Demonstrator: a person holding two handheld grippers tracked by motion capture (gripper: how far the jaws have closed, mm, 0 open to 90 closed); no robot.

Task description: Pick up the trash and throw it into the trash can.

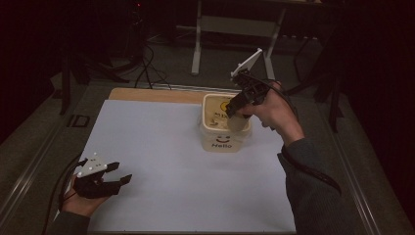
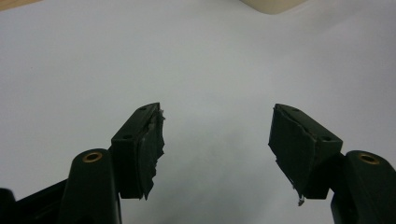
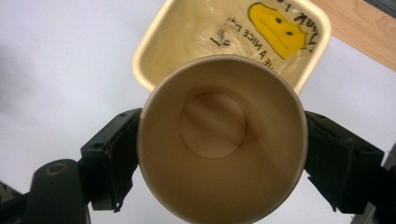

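A worktop [image 1: 147, 94] of light wood, with a big pale sheet [image 1: 161, 147] spread flat over nearly all of it. Only a thin strip of wood left bare along the far edge. One cream tub [image 1: 222, 139] standing upright on the sheet, toward the far right, with a smiley face and the word "Hello" on its front.

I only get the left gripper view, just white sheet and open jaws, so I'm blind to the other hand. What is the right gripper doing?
Observer: The right gripper is shut on a paper cup, its pads pressed on both sides.
Operator: Where is it?
Observer: Above the cream bin printed "Hello".
Operator: Anything in the cup?
Observer: No, its bottom is bare in the right gripper view.
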